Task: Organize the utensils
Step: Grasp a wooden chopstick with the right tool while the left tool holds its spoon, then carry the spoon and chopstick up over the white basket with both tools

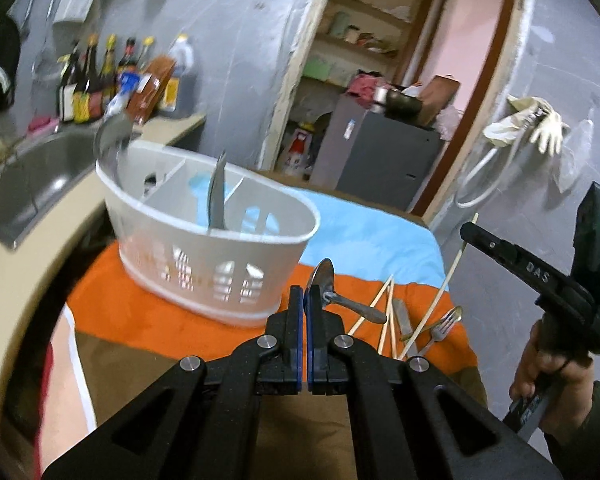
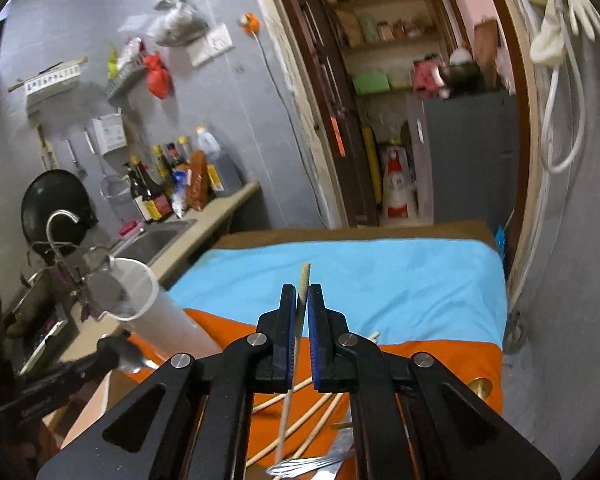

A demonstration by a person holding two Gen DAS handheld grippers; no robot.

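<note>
My left gripper (image 1: 305,294) is shut on a metal spoon (image 1: 324,280), bowl up, handle sticking out to the right, just in front of a white divided utensil basket (image 1: 220,264). A knife blade (image 1: 217,196) stands in the basket's middle compartment. My right gripper (image 2: 302,300) is shut on a wooden chopstick (image 2: 303,280) and holds it above the table; it also shows in the left wrist view (image 1: 466,232) at the right. Loose chopsticks (image 1: 386,312), a fork (image 1: 444,326) and a flat metal piece (image 1: 402,316) lie on the orange cloth (image 1: 140,312).
The table has an orange and a blue cloth (image 2: 380,276). A sink (image 1: 40,176) and counter with bottles (image 1: 100,80) lie to the left. A grey cabinet (image 1: 380,160) stands behind the table in a doorway. More chopsticks (image 2: 312,420) and a fork (image 2: 300,466) lie under my right gripper.
</note>
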